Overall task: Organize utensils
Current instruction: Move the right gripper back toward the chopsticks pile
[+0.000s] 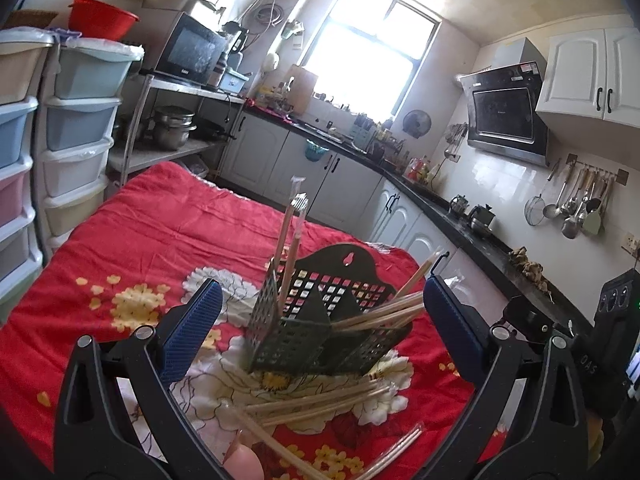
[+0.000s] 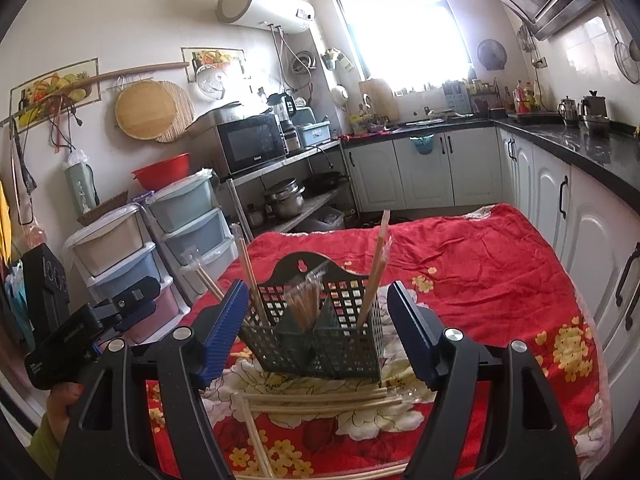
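A dark green slotted utensil basket stands on the table's red floral cloth. Wrapped chopsticks stick up from its compartments, and some lean out to the side. More wrapped chopsticks lie loose on the cloth in front of it. My left gripper is open and frames the basket without touching it. My right gripper is also open, its blue pads apart from the basket's walls. Neither holds anything.
Stacked plastic drawers stand beside the table. White cabinets under a black counter run along the other side. The other gripper shows at each view's edge, held by a hand.
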Available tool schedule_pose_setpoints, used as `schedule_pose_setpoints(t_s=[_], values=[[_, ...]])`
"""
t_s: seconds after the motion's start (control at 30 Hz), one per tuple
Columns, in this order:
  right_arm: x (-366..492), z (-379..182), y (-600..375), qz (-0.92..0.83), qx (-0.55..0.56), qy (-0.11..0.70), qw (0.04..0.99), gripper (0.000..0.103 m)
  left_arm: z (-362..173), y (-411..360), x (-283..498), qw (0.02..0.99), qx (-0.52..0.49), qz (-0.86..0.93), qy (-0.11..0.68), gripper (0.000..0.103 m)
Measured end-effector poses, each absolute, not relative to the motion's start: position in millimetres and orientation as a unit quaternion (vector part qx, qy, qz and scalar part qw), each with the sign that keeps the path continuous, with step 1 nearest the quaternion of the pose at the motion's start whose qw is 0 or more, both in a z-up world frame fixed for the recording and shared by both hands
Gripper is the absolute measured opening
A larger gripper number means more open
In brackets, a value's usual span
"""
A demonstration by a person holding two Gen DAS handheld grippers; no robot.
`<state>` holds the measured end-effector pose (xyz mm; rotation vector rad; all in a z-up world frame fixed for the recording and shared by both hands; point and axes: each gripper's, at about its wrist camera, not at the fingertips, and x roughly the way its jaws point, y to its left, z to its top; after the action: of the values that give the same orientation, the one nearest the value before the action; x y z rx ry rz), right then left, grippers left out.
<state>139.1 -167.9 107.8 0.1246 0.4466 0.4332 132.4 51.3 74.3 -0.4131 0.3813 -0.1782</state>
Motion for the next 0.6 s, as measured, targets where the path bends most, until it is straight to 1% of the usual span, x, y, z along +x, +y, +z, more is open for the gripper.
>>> schedule_pose_setpoints(t_s=[0.6], values=[[140.0,76.4,-169.3,0.209,0.064,0.265,0.939,0.07,49.0,57.0,130.9,0.951,-0.206,-0.073,0.22,0.092]])
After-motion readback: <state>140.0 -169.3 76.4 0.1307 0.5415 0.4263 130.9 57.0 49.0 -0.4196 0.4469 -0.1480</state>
